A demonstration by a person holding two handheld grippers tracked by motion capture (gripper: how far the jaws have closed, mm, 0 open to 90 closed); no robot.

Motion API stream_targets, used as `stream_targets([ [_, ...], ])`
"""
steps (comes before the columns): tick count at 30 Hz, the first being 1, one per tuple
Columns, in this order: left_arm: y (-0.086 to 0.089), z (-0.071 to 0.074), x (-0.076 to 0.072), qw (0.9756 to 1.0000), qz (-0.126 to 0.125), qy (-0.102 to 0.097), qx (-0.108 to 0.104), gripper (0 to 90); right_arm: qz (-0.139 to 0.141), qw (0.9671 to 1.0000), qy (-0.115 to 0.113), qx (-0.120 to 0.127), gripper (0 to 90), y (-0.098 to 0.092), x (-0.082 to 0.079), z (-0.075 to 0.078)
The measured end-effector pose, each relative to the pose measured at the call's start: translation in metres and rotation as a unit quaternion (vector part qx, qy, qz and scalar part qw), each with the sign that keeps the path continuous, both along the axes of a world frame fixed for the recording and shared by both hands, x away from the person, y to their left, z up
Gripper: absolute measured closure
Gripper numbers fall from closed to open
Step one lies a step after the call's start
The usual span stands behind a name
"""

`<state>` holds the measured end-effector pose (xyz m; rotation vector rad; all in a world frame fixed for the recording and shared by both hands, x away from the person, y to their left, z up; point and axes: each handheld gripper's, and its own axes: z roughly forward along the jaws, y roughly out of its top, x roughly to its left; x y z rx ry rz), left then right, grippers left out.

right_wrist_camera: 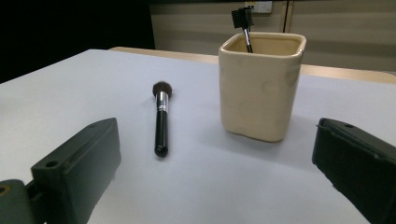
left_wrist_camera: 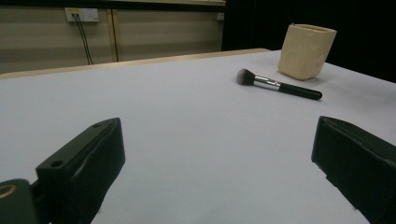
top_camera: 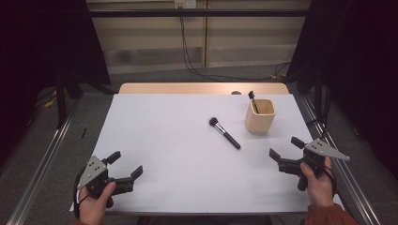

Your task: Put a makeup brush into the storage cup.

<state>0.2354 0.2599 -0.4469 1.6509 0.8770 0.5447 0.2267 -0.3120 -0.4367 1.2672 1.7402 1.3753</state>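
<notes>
Just beside the cup, on its left as seen from the high view, a makeup brush is laid flat on the white table. Its long axis is set on a slant: the bristle head is pointed away from the person and away from the cup, while the black handle end is turned back toward the person and lies below the cup's near corner. The brush is apart from the cup, not touching it. Inside the cup a smaller brush is stood leaning against the wall.

From the cup outward, the right gripper is held near, on the person's side and slightly right of it, with its jaws spread wide and nothing between them. In the right gripper view the brush is seen ahead and left of centre, handle end nearest, with the cup ahead and to the right. The left gripper is held well apart from the cup, at the near left corner of the table, jaws likewise spread and empty; in its own view the brush lies far ahead to the right, crosswise.

The right hand is judged the nearer one, and the handle end is the part presented to it.
</notes>
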Motion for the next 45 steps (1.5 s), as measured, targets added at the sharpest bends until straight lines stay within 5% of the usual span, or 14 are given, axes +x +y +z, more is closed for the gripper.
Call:
stream_targets([
  [13, -0.001, 0.001, -0.001, 1.0, 0.002, -0.002, -0.002, 2.8, -0.008, 0.9999, -0.013, -0.002, 0.8, -0.006, -0.026, -0.008],
  [45, -0.002, 0.001, -0.001, 1.0, -0.002, 0.0, -0.002, 2.8, 0.035, 0.9993, -0.014, 0.008, 0.4, 0.008, -0.012, -0.007],
])
